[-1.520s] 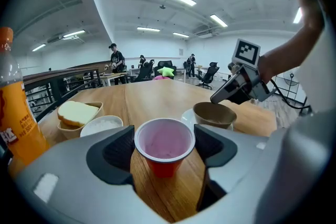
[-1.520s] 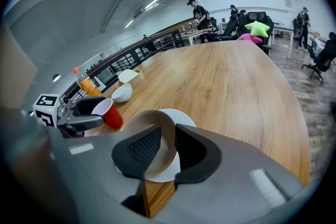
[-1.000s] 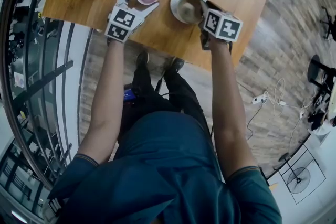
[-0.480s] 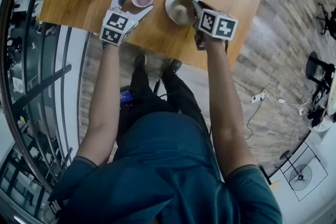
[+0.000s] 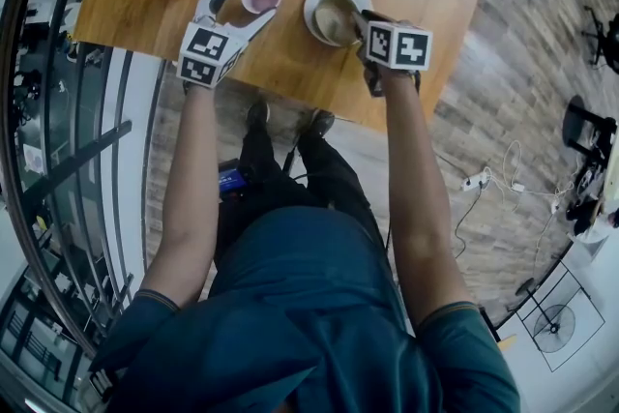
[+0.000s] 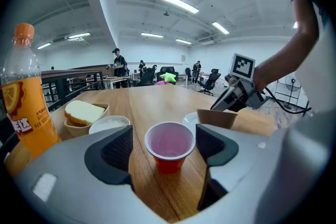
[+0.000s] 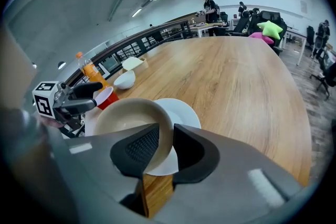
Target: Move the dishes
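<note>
We see the left gripper [image 6: 164, 150], jaws just opened wide, straddling a red cup [image 6: 169, 140] without touching it, so a skewed closing could knock it over, and the right gripper [image 7: 167, 147] pinching the rim of a tan bowl [image 7: 126, 118] over a white plate [image 7: 184, 113], a thin hold that could slip.

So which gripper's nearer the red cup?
Left. The left gripper has jaws, just opened wider, flanking the red cup; the right gripper, off to its side, grips the tan bowl.

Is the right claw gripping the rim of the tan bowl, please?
Yes, the right claw clamps the rim of the tan bowl, one side inside, one outside.
</note>
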Available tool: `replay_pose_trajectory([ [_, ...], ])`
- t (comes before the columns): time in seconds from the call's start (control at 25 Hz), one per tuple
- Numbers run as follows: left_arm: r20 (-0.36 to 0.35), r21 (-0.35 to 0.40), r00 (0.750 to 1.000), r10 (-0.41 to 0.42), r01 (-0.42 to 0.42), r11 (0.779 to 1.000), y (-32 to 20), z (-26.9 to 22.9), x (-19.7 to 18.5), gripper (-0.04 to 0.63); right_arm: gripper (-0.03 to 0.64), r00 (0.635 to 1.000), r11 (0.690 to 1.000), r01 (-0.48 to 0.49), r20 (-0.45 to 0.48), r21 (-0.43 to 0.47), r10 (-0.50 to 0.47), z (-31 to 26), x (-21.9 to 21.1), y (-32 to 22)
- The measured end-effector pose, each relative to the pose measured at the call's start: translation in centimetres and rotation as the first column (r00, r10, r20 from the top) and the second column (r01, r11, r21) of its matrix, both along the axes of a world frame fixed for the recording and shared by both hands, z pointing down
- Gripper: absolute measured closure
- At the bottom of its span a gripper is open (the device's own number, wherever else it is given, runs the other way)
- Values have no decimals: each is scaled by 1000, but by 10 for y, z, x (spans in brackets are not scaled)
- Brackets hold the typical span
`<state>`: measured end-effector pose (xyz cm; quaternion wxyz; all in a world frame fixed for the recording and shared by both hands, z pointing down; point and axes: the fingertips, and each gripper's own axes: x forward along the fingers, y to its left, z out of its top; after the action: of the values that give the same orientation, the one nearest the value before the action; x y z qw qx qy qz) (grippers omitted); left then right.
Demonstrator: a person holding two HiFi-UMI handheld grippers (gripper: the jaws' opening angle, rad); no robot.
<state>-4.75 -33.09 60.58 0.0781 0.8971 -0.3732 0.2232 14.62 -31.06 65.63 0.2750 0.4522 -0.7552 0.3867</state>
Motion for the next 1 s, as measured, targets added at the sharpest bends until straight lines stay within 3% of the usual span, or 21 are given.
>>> replay_pose_trajectory([
  [0.2,2,6,1000,-2,2,1000,0,-4,-3,224,607,1000,1000,3,-12,-27,-3,6,1,9],
  [0.36,3,5,1000,-4,4,1000,1,-5,-4,224,598,999,999,-35,33,-1,35,0,1,9],
  [0.48,4,0,1000,-6,6,1000,2,-3,-4,224,497,993,998,-55,108,-10,56,0,-5,8],
  [0.68,5,-7,1000,-10,10,1000,6,0,-5,225,506,980,993,-72,178,-90,87,9,-18,14],
  [0.8,7,-10,1000,-11,11,1000,8,1,-5,225,583,972,989,-109,198,-104,128,5,-17,14],
  [1.0,9,-5,1000,-10,10,1000,9,-2,-6,225,592,959,981,-149,225,-124,174,-3,-10,12],
])
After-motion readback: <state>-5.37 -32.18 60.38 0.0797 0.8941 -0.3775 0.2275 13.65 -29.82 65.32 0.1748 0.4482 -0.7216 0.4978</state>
